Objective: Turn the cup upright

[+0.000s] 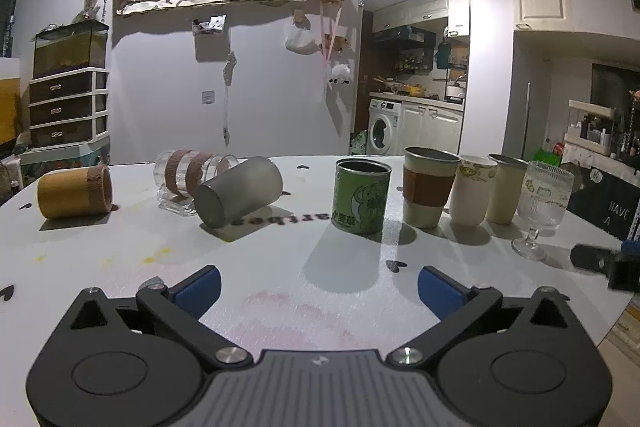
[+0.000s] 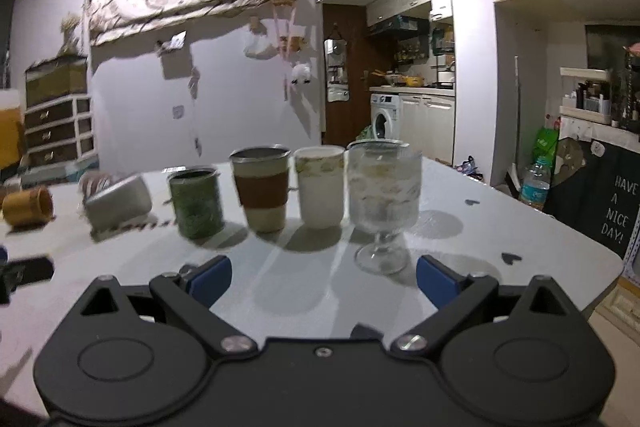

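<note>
Three cups lie on their sides on the white table [image 1: 280, 267]: a frosted grey cup [image 1: 238, 191], a clear glass with brown bands [image 1: 188, 179] behind it, and a bamboo cup [image 1: 74, 191] at far left. My left gripper [image 1: 319, 293] is open and empty, low over the table in front of them. My right gripper [image 2: 324, 281] is open and empty, facing a row of upright cups: a green tin [image 2: 196, 201], a cup with a brown sleeve [image 2: 262, 189], a white cup [image 2: 320, 185] and a stemmed glass [image 2: 382, 203]. The lying grey cup also shows in the right wrist view [image 2: 118, 203].
In the left wrist view the upright row stands at right: the green tin [image 1: 362, 199], the sleeved cup [image 1: 428, 187], two pale cups [image 1: 486, 191] and the stemmed glass [image 1: 542, 203]. The right gripper's finger [image 1: 600, 263] shows at the right edge. The table edge [image 2: 592, 291] drops off at right.
</note>
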Available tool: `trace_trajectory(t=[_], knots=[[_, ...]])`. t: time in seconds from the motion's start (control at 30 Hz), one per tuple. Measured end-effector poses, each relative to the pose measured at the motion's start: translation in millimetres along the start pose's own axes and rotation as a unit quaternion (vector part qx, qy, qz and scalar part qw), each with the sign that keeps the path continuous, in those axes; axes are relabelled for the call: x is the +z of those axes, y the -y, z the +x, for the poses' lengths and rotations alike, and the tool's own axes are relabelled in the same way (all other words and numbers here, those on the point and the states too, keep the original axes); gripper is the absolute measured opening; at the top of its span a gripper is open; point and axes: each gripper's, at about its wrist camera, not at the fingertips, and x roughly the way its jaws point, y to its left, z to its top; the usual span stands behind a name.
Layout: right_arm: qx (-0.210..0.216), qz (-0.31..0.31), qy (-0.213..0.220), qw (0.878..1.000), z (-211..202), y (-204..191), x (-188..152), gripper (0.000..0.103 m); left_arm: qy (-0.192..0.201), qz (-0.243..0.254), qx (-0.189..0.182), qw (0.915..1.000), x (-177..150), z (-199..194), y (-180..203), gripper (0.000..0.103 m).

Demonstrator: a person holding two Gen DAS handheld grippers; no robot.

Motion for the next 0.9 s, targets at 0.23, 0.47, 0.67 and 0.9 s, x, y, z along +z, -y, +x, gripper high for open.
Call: trace_trajectory(t=[0.23,0.47,0.67,0.9], knots=[[0.002,-0.009,0.000,1.000,-9.0,-5.5,-8.1,0.100,-0.002,0.010,0.009,0.9999,-4.0,-3.9,6.0,0.103],[0.002,-0.012,-0.002,1.000,-9.1,-6.4,-8.9,0.100,-0.008,0.009,0.010,0.9999,-6.1,-2.6,7.5,0.103],[0.012,-0.008,-0.010,1.000,-5.6,-7.5,-9.8,0.100,-0.008,0.007,0.010,0.9999,-6.8,-2.8,6.9,0.103],[0.011,-0.011,-0.007,1.000,-6.8,-9.1,-10.0,0.100,-0.008,0.007,0.010,0.9999,-7.0,-2.1,6.8,0.103]])
